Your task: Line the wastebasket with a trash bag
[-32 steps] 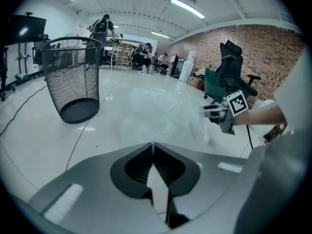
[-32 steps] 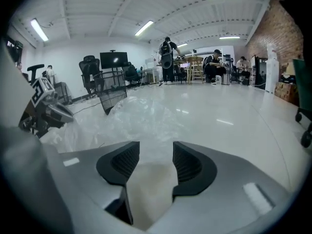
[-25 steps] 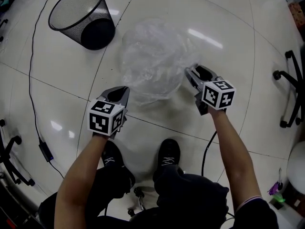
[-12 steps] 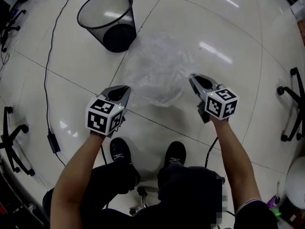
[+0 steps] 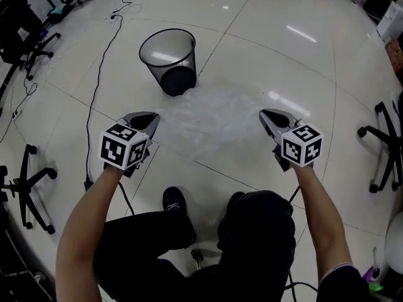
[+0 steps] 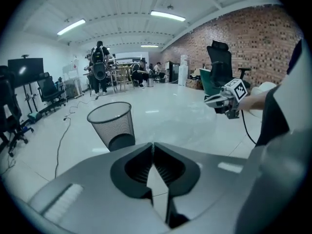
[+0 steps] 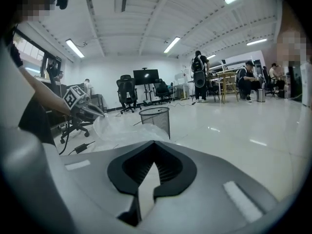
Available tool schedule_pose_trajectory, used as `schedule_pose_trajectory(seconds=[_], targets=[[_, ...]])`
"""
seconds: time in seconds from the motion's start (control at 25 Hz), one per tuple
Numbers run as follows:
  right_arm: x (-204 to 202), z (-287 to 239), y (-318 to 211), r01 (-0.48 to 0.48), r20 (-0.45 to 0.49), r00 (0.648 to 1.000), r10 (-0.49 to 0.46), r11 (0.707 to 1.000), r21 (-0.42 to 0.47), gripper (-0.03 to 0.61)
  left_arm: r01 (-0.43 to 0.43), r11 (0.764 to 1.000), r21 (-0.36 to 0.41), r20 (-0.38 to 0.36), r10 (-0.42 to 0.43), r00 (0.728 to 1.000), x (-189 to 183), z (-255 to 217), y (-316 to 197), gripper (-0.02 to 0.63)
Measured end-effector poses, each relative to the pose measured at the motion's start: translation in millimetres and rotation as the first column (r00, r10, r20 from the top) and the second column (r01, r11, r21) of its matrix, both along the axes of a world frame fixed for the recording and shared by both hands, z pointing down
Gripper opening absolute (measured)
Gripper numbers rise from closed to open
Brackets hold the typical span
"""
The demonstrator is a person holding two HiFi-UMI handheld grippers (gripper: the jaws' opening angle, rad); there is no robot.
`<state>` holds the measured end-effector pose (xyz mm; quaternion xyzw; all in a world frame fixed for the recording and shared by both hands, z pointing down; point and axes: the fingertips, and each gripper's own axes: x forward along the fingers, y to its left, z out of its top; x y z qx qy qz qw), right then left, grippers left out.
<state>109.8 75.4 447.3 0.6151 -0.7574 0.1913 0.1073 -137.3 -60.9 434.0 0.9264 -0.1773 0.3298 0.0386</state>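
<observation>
Clear, crinkled plastic is what you have in front of you: the trash bag (image 5: 208, 121) is stretched out as a thin, see-through sheet, and the floor (image 5: 302, 68) tiles show through it. At its left end your left gripper (image 5: 150, 116) has its jaws clenched together on the film. From there the bag runs across to your right gripper (image 5: 266, 114), whose jaws are pinched tight on the other end. The bag sags a little between the two. I cannot tell whether its lower part touches the floor.

Around you, from the left, an office chair (image 5: 28, 181) stands at the edge of the head view. A black cable (image 5: 101, 74) trails over the tiles from the far side towards your left arm. Your shoes (image 5: 176, 201) are planted below the bag, between your arms. On the right a second chair (image 5: 384, 143) stands well apart from your right gripper. The gripper views show people (image 6: 100, 65) standing at tables far down the room, a brick wall (image 6: 243, 38) and a dark screen (image 7: 146, 76) on a stand.

The wastebasket (image 5: 169, 58) is black wire mesh. It stands upright on the floor just beyond the bag's far edge, nearer your left gripper than your right. Its mouth is open towards you, and through it you see its dark solid base. The bag is outside it.
</observation>
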Motion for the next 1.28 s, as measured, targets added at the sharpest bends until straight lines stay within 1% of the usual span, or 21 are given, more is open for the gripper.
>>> schedule_pose_trajectory(seconds=[0.16, 0.36, 0.6, 0.72, 0.88, 1.08, 1.28], targets=[[-18.4, -59.2, -2.3, 0.025, -0.069, 0.997, -0.02, 0.997, 0.069, 0.0, 0.04, 0.997, 0.072, -0.069, -0.035, 0.997, -15.3, -53.5, 1.7, 0.012], [-42.7, -128.3, -6.7, 0.057, -0.159, 0.987, -0.034, 0.989, 0.137, 0.0, 0.116, 0.985, 0.127, -0.163, -0.095, 0.982, -32.5, -112.1, 6.4, 0.012], [-59.8, -192.8, -0.1, 0.066, -0.226, 0.974, -0.022, 0.98, 0.189, 0.0, 0.19, 0.964, 0.186, -0.231, -0.145, 0.962, -68.3, -171.0, 8.4, 0.012], [-66.9, -211.9, 5.8, 0.069, -0.249, 0.968, -0.018, 0.978, 0.198, 0.0, 0.216, 0.954, 0.206, -0.265, -0.158, 0.951, -86.4, -192.9, 9.7, 0.012], [-81.7, -229.5, 4.2, 0.081, -0.281, 0.959, -0.022, 0.977, 0.2, 0.0, 0.226, 0.945, 0.236, -0.318, -0.145, 0.937, -99.5, -217.0, 11.6, 0.012], [-95.0, -241.3, -3.7, 0.096, -0.295, 0.955, -0.032, 0.975, 0.203, 0.0, 0.226, 0.944, 0.242, -0.333, -0.138, 0.933, -103.1, -228.4, 9.6, 0.012], [-94.4, -240.3, -18.0, 0.105, -0.303, 0.952, -0.042, 0.975, 0.194, 0.0, 0.23, 0.939, 0.255, -0.352, -0.131, 0.927, -101.4, -235.2, -3.7, 0.012]])
